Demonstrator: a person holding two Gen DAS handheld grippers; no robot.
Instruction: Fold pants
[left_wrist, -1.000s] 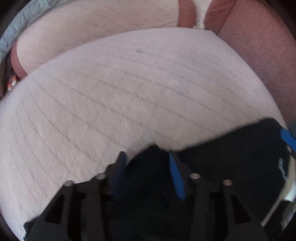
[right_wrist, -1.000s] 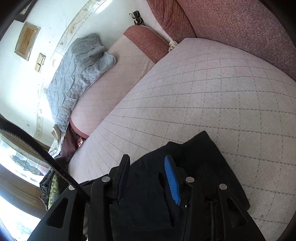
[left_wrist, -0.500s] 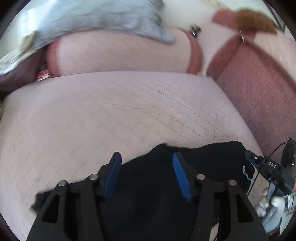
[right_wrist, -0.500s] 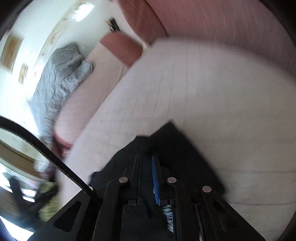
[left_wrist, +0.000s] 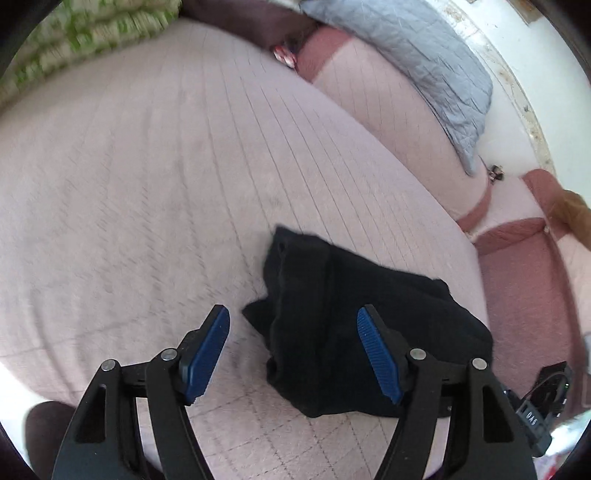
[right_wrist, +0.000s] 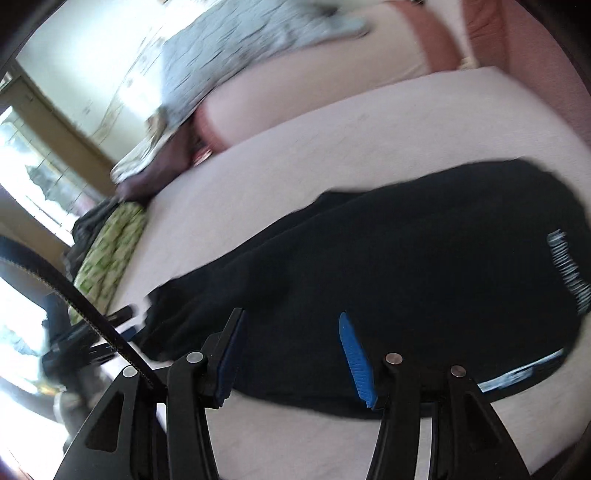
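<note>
The black pants lie folded in a compact bundle on the pale quilted cushion. In the right wrist view the pants fill the middle, with white lettering on the right side. My left gripper is open and empty, held above the cushion just short of the bundle. My right gripper is open and empty, hovering over the near edge of the pants. The other gripper's black body shows at the lower right of the left wrist view.
A grey quilted blanket lies on the pink sofa seat behind. A green patterned pillow sits at the far left. Dark red sofa backs rise to the right. A window is at the left.
Both grippers have opened, let go of the pants and pulled back and up. The right gripper was shut on the fabric half a second ago. The pants now lie free on the cushion.
</note>
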